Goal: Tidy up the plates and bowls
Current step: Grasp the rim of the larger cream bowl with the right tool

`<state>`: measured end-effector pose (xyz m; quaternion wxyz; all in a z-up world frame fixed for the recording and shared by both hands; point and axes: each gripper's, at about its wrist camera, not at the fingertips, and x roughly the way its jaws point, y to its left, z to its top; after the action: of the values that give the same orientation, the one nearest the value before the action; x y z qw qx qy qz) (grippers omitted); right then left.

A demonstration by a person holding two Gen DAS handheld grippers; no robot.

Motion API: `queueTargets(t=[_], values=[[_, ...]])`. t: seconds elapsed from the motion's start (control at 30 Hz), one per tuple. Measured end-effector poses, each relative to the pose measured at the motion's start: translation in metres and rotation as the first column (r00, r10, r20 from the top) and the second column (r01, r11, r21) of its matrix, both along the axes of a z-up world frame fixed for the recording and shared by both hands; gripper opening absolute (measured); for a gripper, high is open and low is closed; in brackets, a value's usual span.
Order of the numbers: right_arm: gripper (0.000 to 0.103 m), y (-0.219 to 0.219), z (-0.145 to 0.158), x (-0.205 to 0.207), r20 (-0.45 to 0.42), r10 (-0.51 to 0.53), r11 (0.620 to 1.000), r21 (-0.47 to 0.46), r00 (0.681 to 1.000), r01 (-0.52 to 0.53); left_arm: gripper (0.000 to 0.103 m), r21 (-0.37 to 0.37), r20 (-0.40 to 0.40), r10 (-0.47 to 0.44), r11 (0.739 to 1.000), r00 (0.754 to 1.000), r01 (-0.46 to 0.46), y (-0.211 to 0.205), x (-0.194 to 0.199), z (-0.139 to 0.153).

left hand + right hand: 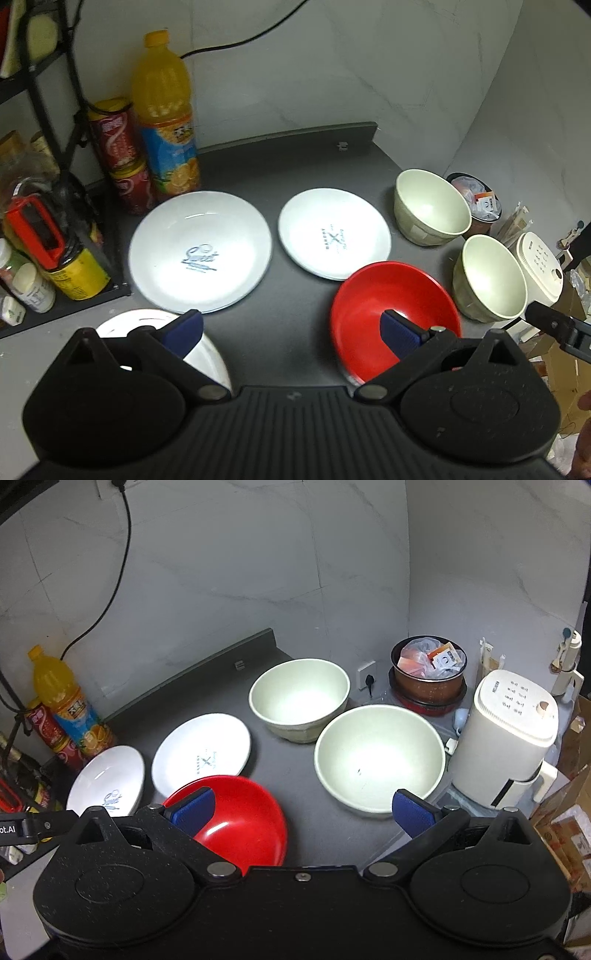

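Both claws hang above a dark counter (pixel 295 177) and both are spread wide, holding nothing.

The left gripper (pixel 291 326) looks down at the dishes. A big white plate (pixel 199 251) lies just past it, a little to the left. A smaller white plate (pixel 334 232) lies to the right of that one, not touching it. A red bowl (pixel 369 306) sits close in, on the right, and its far rim covers a bit of the small plate's near edge. One blue finger of this claw is in front of the red bowl. Another white dish (pixel 207 354) peeks out under the left finger.

The right gripper (pixel 303 812) hangs over the right side. A pale green bowl (pixel 380 757) sits just ahead of it, and a second pale green bowl (pixel 299 698) is farther back, right beside the first.

I think the task has barely started, since nothing is stacked yet. The left claw is nearer the plates and the red bowl. The right claw is nearer the two green bowls, so those look like its job.
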<state>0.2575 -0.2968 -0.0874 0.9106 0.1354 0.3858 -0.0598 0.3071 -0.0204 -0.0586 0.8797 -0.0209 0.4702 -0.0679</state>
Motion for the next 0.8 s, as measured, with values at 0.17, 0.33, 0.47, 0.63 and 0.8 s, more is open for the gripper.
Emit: queueTargets(t=[0.17,0.33,0.47,0.63,0.8], values=[[0.100,-0.025,-0.012,0.018,-0.041,0.010,1.000,0.001,0.999,-0.010,0.099,-0.016,-0.022,-0.001,1.000,1.000,0.001,-0.029,0.013,-0.010],[0.089,-0.048,-0.030,0.033,-0.098,0.014,1.000,0.029,0.995,-0.011,0.096,-0.049,-0.056,0.004,0.999,0.998,-0.007,-0.055,0.026,-0.020],[0.083,-0.065,-0.039,0.042,-0.124,0.014,1.000,0.022,0.992,-0.011,0.092,-0.052,-0.071,0.008,0.999,0.997,-0.011,-0.077,0.037,-0.026],[0.074,-0.086,-0.048,0.052,-0.157,0.027,0.999,0.039,0.987,-0.021,0.082,-0.060,-0.078,0.006,0.998,0.997,-0.010,-0.102,0.050,-0.031],[0.073,-0.104,-0.057,0.060,-0.188,0.039,0.999,0.039,0.981,-0.032,0.072,-0.071,-0.106,-0.006,0.997,0.994,-0.002,-0.127,0.064,-0.038]])
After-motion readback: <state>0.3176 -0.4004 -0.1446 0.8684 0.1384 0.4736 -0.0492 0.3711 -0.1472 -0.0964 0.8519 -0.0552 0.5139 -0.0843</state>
